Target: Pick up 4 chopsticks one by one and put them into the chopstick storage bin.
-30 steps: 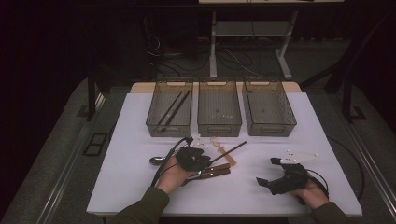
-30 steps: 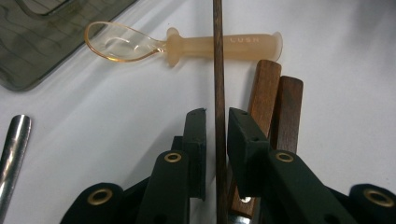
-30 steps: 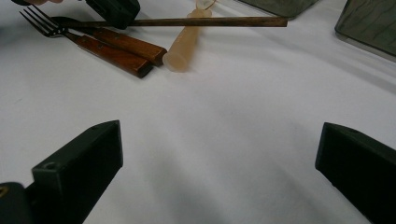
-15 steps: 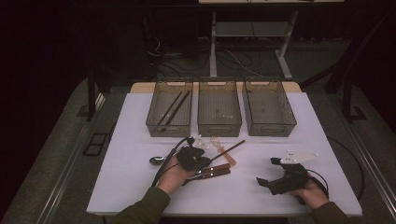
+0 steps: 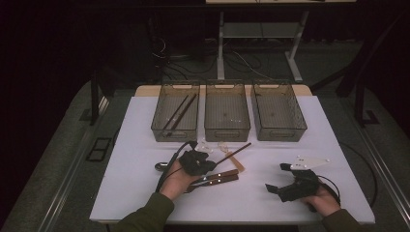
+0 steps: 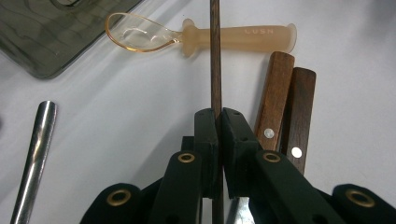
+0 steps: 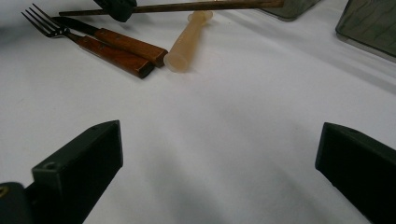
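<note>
My left gripper is shut on a thin dark chopstick, which runs straight out between the pads. From above, the left gripper sits at the table's middle, and the chopstick points up to the right. Under it lie a translucent amber spoon and a wooden-handled knife and fork. A metal spoon lies to the left. My right gripper rests near the front right, open with bare table between its jaws.
Three smoky plastic bins stand in a row at the back: the left bin holds dark chopsticks, then the middle bin and the right bin. The white table drops off at its front edge.
</note>
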Demonstrator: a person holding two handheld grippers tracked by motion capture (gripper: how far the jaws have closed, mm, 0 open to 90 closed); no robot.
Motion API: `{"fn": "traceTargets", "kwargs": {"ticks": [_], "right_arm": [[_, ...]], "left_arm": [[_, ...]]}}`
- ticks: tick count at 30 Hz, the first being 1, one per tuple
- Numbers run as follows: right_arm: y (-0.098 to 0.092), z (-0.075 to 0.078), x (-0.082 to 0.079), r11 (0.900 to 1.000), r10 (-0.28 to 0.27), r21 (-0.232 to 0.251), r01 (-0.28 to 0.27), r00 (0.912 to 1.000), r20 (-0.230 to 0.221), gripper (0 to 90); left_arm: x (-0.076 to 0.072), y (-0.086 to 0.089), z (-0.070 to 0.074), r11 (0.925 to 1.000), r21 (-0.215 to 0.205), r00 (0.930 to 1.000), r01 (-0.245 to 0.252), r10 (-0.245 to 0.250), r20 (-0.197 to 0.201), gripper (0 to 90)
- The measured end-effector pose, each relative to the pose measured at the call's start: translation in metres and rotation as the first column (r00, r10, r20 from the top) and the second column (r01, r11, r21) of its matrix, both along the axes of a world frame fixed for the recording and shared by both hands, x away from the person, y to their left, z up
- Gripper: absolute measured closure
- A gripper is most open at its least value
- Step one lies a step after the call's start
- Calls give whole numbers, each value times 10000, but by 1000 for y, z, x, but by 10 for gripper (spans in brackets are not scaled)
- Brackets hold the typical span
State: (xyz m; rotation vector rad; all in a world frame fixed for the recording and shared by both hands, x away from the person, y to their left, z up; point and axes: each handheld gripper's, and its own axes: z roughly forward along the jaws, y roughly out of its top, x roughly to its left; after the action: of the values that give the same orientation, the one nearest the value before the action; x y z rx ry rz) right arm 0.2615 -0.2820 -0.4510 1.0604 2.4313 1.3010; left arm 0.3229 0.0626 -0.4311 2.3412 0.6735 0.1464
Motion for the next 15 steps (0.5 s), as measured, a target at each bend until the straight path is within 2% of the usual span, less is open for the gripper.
{"fn": "traceTargets", "kwargs": {"ticks": [9,15], "right_arm": [[0,0,0,10000,-7,21,7,10000,-8,7],[0,1,0,10000,-15,42,15,10000,-8,7]], "left_arm": [[-3,5,6,9996,-157,9995,244,-240,201,850],[-4,15,11,9983,-464,9989,342,-326,350,850]]}}
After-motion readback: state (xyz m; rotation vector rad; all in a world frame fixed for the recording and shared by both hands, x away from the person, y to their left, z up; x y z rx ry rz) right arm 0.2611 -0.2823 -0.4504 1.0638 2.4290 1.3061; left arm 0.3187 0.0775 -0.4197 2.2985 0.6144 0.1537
